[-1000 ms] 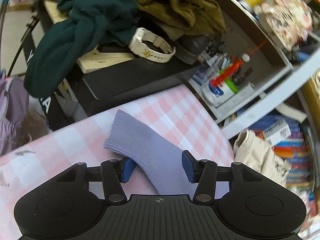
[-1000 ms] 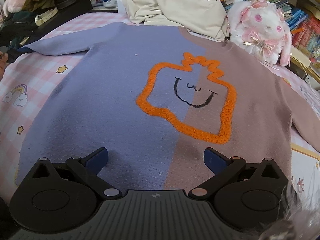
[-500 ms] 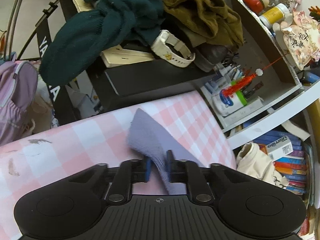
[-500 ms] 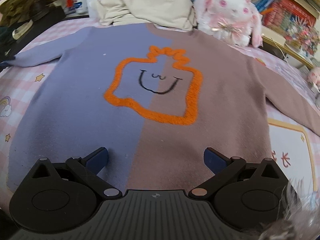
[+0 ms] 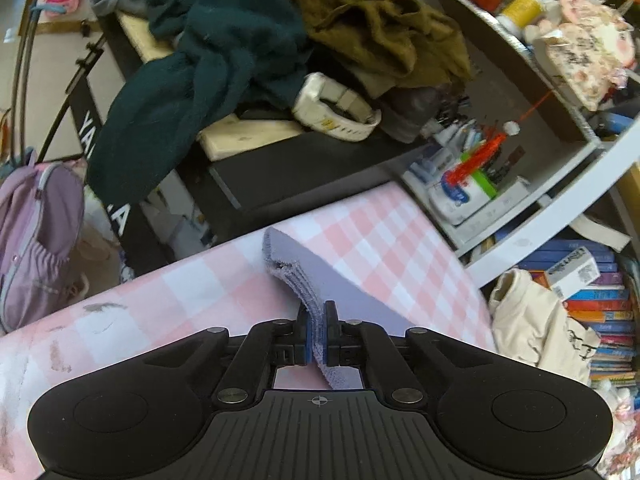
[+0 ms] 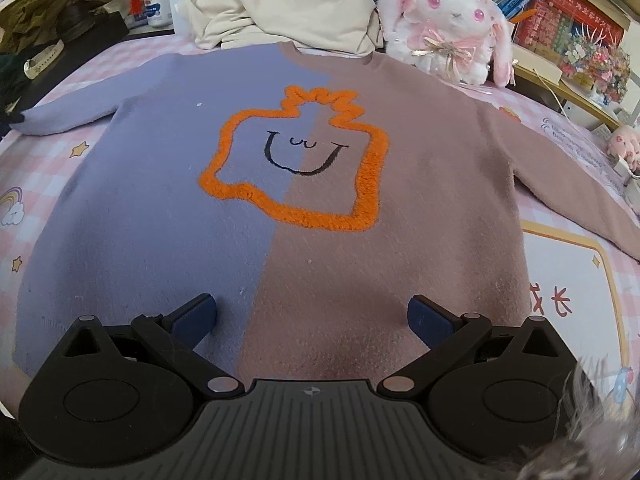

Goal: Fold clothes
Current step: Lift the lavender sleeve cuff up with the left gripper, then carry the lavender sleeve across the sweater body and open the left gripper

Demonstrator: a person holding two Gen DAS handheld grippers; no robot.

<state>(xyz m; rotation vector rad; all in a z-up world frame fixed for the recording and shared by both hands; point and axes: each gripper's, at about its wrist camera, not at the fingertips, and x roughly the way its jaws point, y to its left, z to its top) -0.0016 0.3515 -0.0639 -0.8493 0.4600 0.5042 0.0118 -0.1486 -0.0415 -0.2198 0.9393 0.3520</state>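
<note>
Sweater: spread flat, front up, on the pink checked bedspread; one half lilac, the other brown, with an orange outline and a drawn smile in the middle.
Cuff: lilac sleeve end, pinched and lifted off the bedspread near its edge.
Left gripper: fingers together, clamped on the cuff's ribbed edge.
Right gripper: fingers wide apart, holding nothing, over the sweater's hem where the two colours meet.
Brown sleeve: stretched out sideways.
Beyond the collar: cream garment, plush rabbit.
Past the cuff: green garment, olive garment, white watch.
</note>
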